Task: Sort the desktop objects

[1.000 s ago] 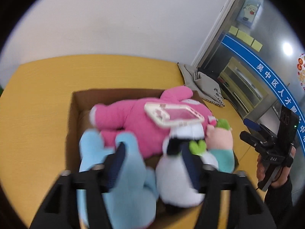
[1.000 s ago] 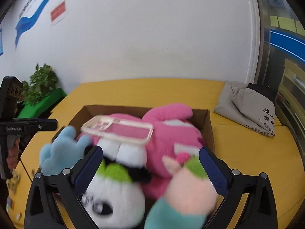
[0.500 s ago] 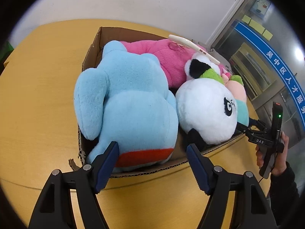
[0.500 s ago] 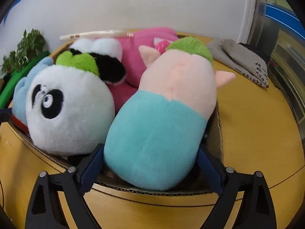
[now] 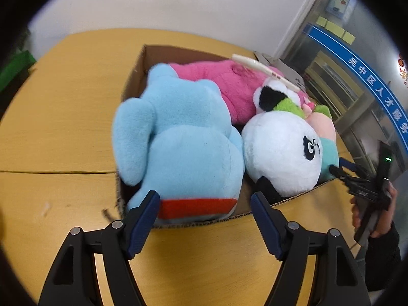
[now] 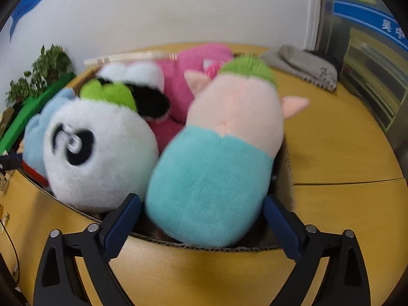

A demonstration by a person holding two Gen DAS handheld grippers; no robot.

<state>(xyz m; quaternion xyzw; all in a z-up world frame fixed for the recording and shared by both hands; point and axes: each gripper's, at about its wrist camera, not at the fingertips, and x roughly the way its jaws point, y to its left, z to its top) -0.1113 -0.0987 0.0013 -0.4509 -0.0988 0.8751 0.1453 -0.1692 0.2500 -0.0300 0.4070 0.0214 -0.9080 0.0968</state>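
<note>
Left gripper (image 5: 204, 213): we saw its jaws spread wide with nothing between them, low over the yellow table (image 5: 63, 132) at the near edge of the cardboard box (image 5: 139, 76).
Right gripper (image 6: 201, 219): we found its jaws just as wide, flanking the teal end of the pig toy but, as far as we could tell, gripping nothing; the view was blurred.
Blue plush (image 5: 183, 148): it stood nearest our left fingers, its red-banded base over the near box wall.
Panda plush (image 5: 280, 150): it sat just beside the blue one, touching it, in the same box.
Pig plush (image 6: 219, 168): it lay against the panda, its teal end hanging over the box rim towards our right gripper.
Pink plush (image 5: 229, 86): it lay farther back, partly under the others.
Phone case (image 5: 262, 70): thin and pale, it lay on top of the pink plush and the panda's paws, at the far side of the pile.
Grey bag (image 6: 303, 66): it lay on the table beyond the box.
Handling: we judged the toys light, soft and squashy, not fragile and not slippery; a deep pinch on a limb, ear or narrow end should hold. The case looked stiff, thin and loosely perched, so we judged it could slide off if the pile were disturbed.
Count: we counted four plush toys, one case, one box, one bag.
</note>
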